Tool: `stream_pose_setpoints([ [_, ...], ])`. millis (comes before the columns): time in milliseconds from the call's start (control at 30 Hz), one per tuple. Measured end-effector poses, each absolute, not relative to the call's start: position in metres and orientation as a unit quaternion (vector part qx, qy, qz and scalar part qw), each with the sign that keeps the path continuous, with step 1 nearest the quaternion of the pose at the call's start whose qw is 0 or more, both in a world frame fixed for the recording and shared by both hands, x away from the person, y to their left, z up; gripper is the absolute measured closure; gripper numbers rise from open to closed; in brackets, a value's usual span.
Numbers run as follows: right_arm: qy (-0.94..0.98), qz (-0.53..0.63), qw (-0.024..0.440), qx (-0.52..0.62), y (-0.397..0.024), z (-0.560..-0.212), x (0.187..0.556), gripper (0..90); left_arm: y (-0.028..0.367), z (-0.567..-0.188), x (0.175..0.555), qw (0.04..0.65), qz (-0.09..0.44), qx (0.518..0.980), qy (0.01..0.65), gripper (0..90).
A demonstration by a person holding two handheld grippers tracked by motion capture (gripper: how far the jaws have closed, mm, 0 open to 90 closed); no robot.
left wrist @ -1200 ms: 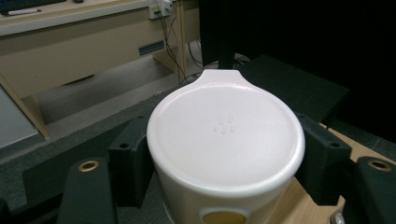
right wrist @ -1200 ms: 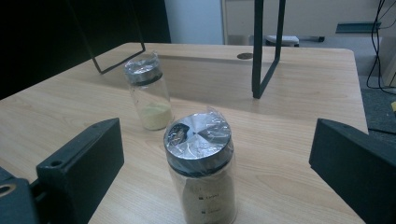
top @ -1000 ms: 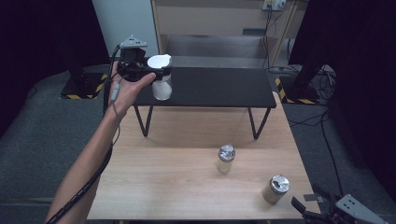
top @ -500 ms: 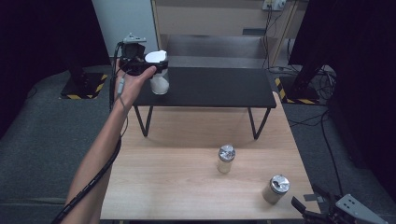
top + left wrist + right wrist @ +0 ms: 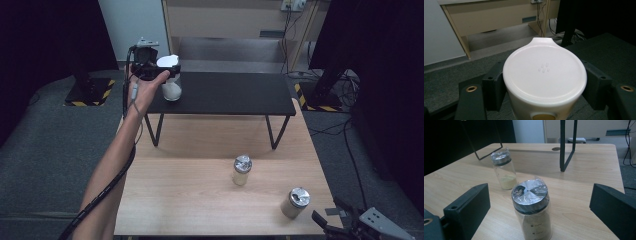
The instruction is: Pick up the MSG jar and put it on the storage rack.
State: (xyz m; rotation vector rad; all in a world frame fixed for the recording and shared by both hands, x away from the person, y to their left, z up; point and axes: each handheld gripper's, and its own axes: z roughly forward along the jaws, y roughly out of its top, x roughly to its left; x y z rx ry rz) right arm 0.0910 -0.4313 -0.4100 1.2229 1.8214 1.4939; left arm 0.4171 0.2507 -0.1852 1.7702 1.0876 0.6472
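White shaker (image 5: 170, 80): upright at the left end of a black raised shelf (image 5: 235, 94), its flat lid showing small holes in the left gripper view; whether its base touches the shelf cannot be told.
Left gripper (image 5: 159, 72): jaws clamped on the shaker's sides just under the lid, held in a hand (image 5: 142, 90) on an outstretched arm.
Wooden table (image 5: 190, 195): carries the shelf on thin black legs.
Small glass jar (image 5: 242, 170): upright on the wood, pale powder at its bottom, metal cap.
Larger jar (image 5: 295, 202): near the table's right front corner, cap under clear film.
Right gripper (image 5: 539, 202): jaws spread wide either side of the larger jar, touching nothing.
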Motion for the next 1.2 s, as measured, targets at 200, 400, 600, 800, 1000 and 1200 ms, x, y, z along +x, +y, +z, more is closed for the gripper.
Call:
stream_pose_setpoints([
  [200, 0.665, 0.547, 0.241, 0.448, -0.432, -0.41, 0.091, 3.6, 0.248, -0.189, 0.419, 0.462, 0.262, 0.722, 0.444, 29.6],
  [400, 0.664, 0.548, 0.239, 0.448, -0.432, -0.411, 0.091, 3.6, 0.248, -0.191, 0.42, 0.462, 0.261, 0.723, 0.443, 29.6],
  [600, 0.664, 0.548, 0.239, 0.448, -0.432, -0.411, 0.091, 3.6, 0.248, -0.193, 0.419, 0.466, 0.263, 0.72, 0.441, 29.6],
  [800, 0.665, 0.548, 0.239, 0.448, -0.432, -0.41, 0.091, 3.5, 0.245, -0.195, 0.417, 0.465, 0.268, 0.721, 0.439, 29.5],
  [1000, 0.665, 0.548, 0.239, 0.447, -0.432, -0.41, 0.091, 3.5, 0.246, -0.199, 0.413, 0.478, 0.278, 0.71, 0.435, 25.5],
  [1200, 0.665, 0.549, 0.239, 0.447, -0.432, -0.41, 0.091, 3.5, 0.249, -0.196, 0.408, 0.497, 0.284, 0.701, 0.425, 10.0],
])
